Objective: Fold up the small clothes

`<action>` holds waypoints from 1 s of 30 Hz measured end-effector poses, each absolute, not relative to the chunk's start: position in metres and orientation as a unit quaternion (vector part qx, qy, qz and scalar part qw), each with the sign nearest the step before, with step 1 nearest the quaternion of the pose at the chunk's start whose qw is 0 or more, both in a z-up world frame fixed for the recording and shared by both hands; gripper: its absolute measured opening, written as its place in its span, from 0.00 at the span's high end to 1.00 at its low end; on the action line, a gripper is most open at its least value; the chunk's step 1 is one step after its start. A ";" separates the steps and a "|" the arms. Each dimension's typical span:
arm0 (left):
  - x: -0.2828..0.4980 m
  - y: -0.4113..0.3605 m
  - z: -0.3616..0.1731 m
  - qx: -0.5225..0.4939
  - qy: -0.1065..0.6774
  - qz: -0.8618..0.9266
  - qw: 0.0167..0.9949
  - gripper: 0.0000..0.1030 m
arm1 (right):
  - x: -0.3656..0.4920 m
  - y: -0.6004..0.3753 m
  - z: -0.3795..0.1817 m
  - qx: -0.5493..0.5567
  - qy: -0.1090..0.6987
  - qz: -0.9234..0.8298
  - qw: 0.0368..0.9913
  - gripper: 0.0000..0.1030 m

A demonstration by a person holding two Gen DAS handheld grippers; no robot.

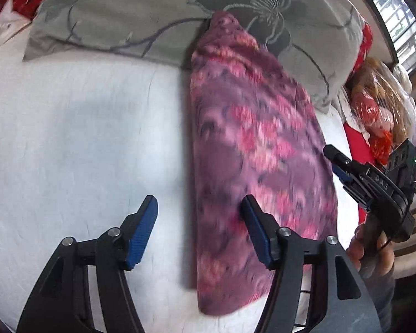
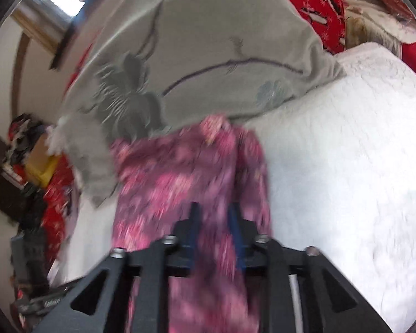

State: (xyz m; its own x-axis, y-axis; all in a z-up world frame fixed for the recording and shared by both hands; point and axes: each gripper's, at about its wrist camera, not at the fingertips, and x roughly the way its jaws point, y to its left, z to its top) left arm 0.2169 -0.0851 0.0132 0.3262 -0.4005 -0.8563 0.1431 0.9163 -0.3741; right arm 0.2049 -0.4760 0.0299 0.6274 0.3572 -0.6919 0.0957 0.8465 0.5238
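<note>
A small pink and purple floral garment (image 1: 252,149) lies folded lengthwise on the white bedsheet (image 1: 83,138), its far end resting on a grey pillow (image 1: 158,14). My left gripper (image 1: 199,216) is open, low over the garment's near left edge, its right finger on the cloth. My right gripper (image 1: 344,166) shows at the garment's right edge. In the right wrist view the right gripper (image 2: 213,222) stands nearly shut over the garment (image 2: 191,172), with cloth between its fingers; the frame is blurred.
The grey floral pillow (image 2: 208,55) lies at the head of the bed. Red patterned cushions (image 2: 319,2) and a doll in plastic wrap (image 1: 380,105) sit beside it. A window (image 1: 402,16) is at the far right. Clutter lies off the bed's edge (image 2: 36,166).
</note>
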 end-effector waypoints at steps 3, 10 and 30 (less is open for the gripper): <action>0.206 -0.088 -0.005 -0.104 0.574 -0.166 0.795 0.39 | 0.188 -0.469 0.020 0.231 0.446 0.073 0.862 0.93; 0.190 -0.106 -0.002 -0.046 0.564 -0.154 0.810 0.39 | 0.184 -0.464 0.015 0.202 0.447 0.044 0.870 0.90; 0.206 -0.120 0.013 -0.088 0.571 -0.154 0.802 0.39 | 0.115 -0.481 0.022 0.215 0.458 0.054 0.861 0.88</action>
State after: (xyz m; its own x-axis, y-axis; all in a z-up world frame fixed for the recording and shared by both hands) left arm 0.2061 -0.1204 0.0130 0.3014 -0.3480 -0.8877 0.1460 0.9369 -0.3177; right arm 0.1145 -0.4814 0.0224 0.5745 0.2898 -0.7655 0.1041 0.9018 0.4194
